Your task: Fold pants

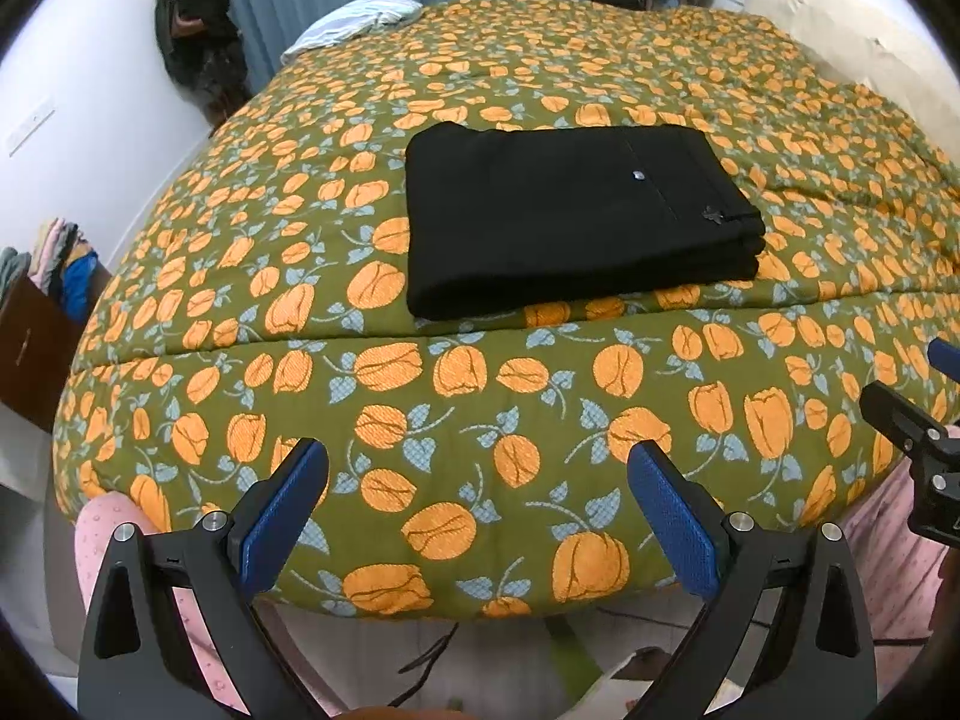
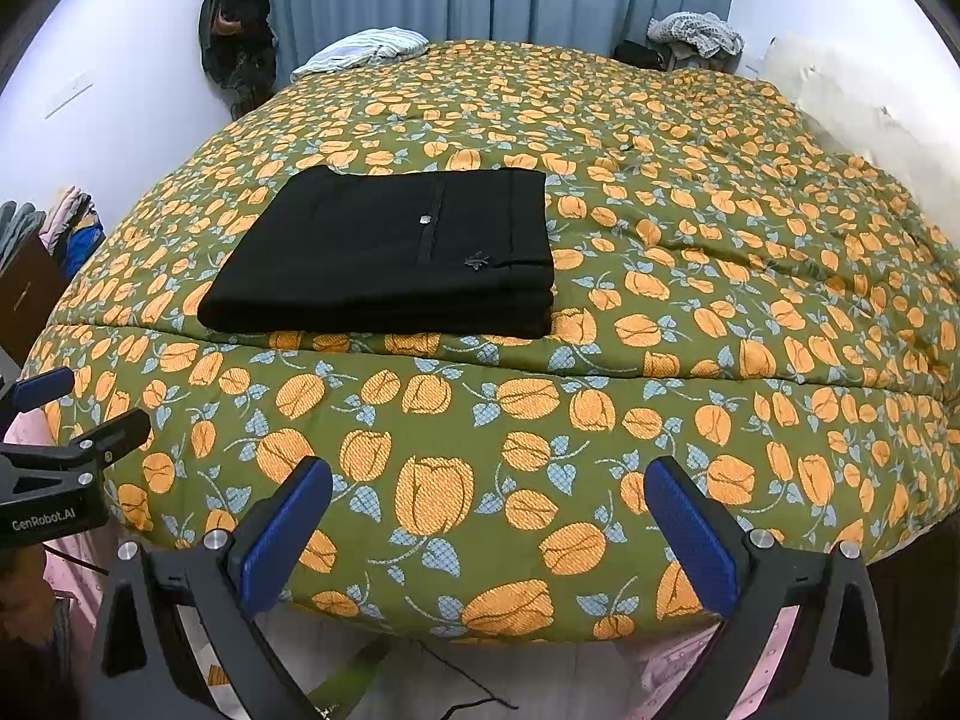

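Both tools, left (image 1: 477, 504) and right (image 2: 489, 519), gape empty above the quilt (image 1: 480, 396); folded pants (image 1: 570, 216) lie unobstructed beyond

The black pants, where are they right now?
The black pants lie folded flat on the flowered bedspread, near its front seam. They sit mid-frame in the left wrist view and left of centre in the right wrist view, untouched by either gripper.

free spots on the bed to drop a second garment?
Free: the quilt right of the pants, up to the cream pillow, and the strip between the pants and the near edge. Crowded: the far corners, with the striped cloth and the grey cloth.
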Demonstrator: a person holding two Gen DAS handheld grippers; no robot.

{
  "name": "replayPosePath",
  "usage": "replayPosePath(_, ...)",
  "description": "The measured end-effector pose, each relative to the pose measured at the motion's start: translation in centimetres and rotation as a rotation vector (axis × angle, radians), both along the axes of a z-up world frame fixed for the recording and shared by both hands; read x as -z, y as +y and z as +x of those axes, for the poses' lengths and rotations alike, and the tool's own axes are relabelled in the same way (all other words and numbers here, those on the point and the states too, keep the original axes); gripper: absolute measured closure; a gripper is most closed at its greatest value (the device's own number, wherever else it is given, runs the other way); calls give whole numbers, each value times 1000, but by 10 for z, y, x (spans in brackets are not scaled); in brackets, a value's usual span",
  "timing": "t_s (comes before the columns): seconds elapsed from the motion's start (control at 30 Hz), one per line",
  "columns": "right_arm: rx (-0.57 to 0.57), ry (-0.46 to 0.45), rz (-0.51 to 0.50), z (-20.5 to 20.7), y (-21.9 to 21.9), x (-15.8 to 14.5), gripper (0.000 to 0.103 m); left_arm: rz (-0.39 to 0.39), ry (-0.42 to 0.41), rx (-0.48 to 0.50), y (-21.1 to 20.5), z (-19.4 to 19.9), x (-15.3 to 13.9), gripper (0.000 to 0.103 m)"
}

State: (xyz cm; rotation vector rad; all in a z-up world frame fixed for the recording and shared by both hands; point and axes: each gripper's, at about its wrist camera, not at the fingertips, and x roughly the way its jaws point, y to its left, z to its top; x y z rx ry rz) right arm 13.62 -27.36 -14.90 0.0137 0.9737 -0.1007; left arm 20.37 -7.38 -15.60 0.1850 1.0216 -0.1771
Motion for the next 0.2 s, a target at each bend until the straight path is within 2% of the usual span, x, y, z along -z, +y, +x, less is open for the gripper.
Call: replayPosePath(0.2,0,5,11,0,1,2,0,-16,-27,-3,2,-6,-5,3)
